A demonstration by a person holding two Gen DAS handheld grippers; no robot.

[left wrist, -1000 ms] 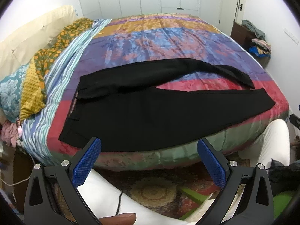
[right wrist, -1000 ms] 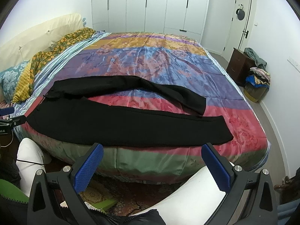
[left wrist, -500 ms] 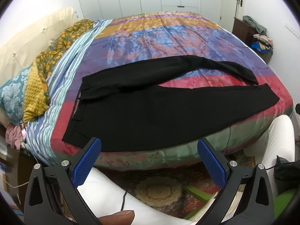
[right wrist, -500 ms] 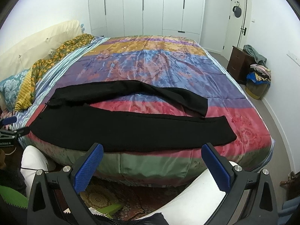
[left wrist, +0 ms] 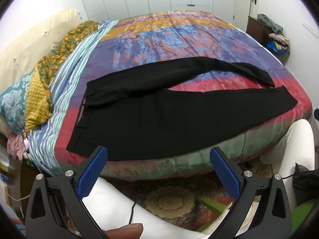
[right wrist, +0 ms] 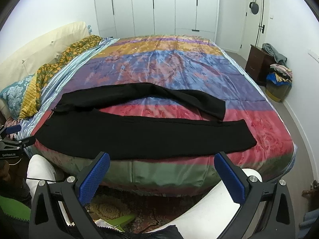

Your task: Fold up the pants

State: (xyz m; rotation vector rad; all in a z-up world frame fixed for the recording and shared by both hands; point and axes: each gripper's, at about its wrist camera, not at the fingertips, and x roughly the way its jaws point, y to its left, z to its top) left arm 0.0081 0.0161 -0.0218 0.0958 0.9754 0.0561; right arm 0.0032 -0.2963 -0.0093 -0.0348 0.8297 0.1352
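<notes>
The bed (left wrist: 179, 31) is being covered by a striped spread, and the black pants (left wrist: 159, 119) are being left spread along its near edge, legs splayed apart, nothing folded yet. The left tongs (left wrist: 159, 171) and right tongs (right wrist: 162, 174) are being held wide open, empty, short of the near edge.

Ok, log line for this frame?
stage: pre-grasp | pants: flat on bed, legs apart, unfolded | left gripper: open, empty | right gripper: open, empty
</notes>
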